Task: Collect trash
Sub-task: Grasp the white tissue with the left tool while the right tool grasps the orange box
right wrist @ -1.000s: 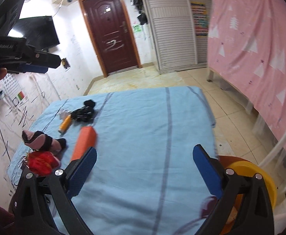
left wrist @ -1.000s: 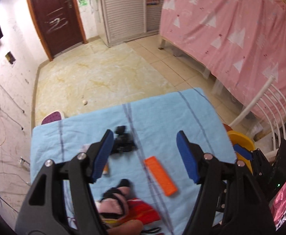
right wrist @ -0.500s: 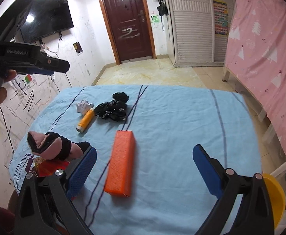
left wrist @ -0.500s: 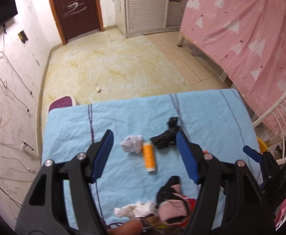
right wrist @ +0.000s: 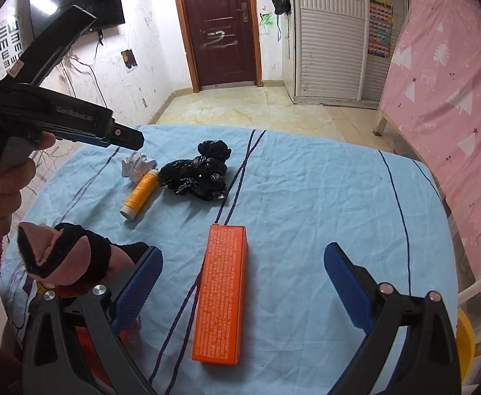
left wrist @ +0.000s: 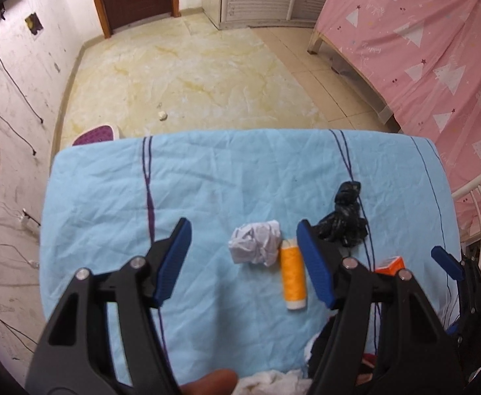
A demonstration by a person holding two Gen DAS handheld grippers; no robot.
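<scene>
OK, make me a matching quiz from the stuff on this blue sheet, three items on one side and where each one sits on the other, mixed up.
Items:
1. crumpled white paper ball
2. orange thread spool
3. long orange cardboard box

Places:
A. between the open right tool's fingers
B. touching the spool, on the side away from the bag
C. between paper ball and crumpled black plastic bag

Pairs: 1-B, 2-C, 3-A
</scene>
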